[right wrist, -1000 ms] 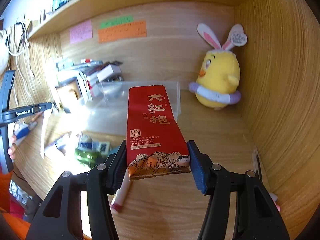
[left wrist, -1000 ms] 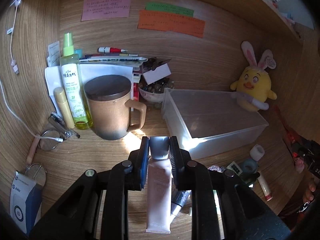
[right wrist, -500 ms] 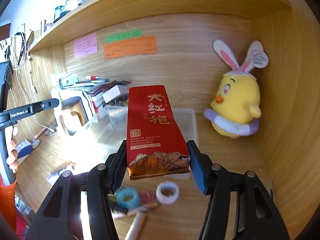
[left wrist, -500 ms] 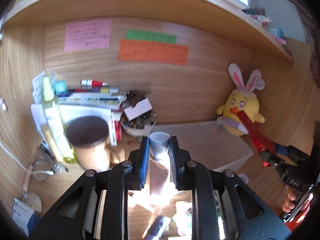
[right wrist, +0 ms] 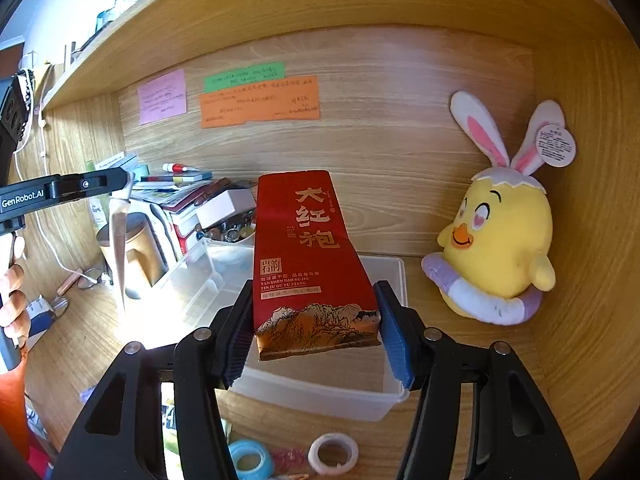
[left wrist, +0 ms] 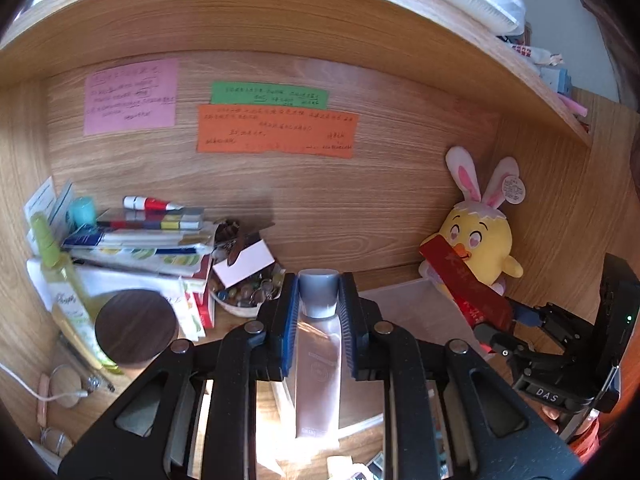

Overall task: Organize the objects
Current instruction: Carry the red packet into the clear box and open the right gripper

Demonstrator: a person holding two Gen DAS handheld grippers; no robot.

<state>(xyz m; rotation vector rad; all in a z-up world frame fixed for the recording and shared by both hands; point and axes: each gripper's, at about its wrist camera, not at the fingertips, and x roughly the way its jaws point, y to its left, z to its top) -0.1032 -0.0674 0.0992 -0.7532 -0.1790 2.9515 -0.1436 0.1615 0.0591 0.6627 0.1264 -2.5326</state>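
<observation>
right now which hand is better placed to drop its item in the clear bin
Right, probably. The right gripper holds the red packet directly over the clear bin, while the left gripper's tube sits nearer the bin's edge.

Open clear bin between plush chick and mug.

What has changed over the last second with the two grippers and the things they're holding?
Both hands lifted their loads off the desk toward the clear plastic bin. The left gripper raised the grey-capped tube clear of the desk. The right gripper carried the red tea packet over the bin. Nothing was taken or let go: both grips are unchanged. The plush chick, mug and book stack stayed put.
</observation>
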